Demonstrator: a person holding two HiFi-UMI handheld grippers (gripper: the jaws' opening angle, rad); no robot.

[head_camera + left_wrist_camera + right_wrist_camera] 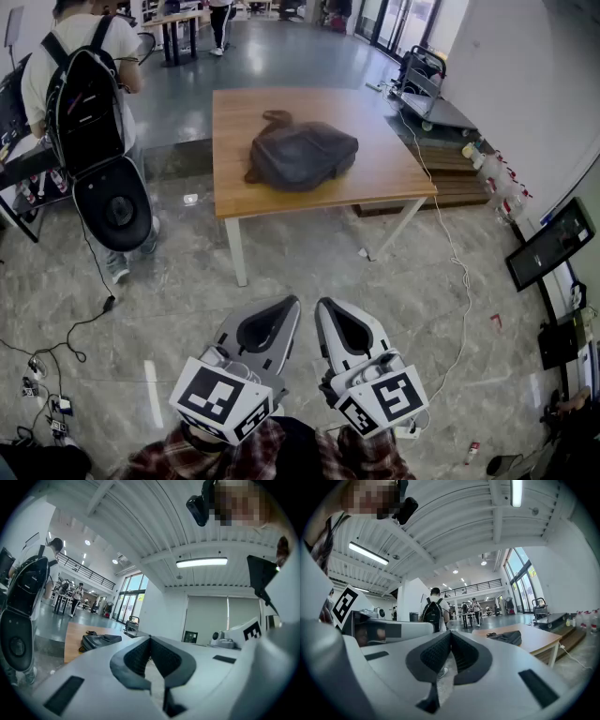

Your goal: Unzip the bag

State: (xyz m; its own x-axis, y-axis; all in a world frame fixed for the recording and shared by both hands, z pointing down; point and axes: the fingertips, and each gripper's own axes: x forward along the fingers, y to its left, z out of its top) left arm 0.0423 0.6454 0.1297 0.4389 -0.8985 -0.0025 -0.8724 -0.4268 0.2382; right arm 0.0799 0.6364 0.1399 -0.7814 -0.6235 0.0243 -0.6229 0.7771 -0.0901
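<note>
A dark grey bag [302,155] lies flat on a wooden table [380,178] well ahead of me, its handle toward the far side. Both grippers are held low and close to my body, side by side over the floor, far short of the table. The left gripper [292,304] has its jaws pressed together with nothing between them, and so does the right gripper [322,306]. In the left gripper view the bag [98,641] shows small beyond the shut left gripper [150,640]. In the right gripper view the bag [507,637] lies on the table [540,641] past the shut right gripper [451,634].
A person with a black backpack [86,103] stands left of the table holding a round black case. A flat cart [433,108] and bottles [495,183] stand at the right, and a monitor [549,244] lies further right. Cables [56,347] run across the marble floor.
</note>
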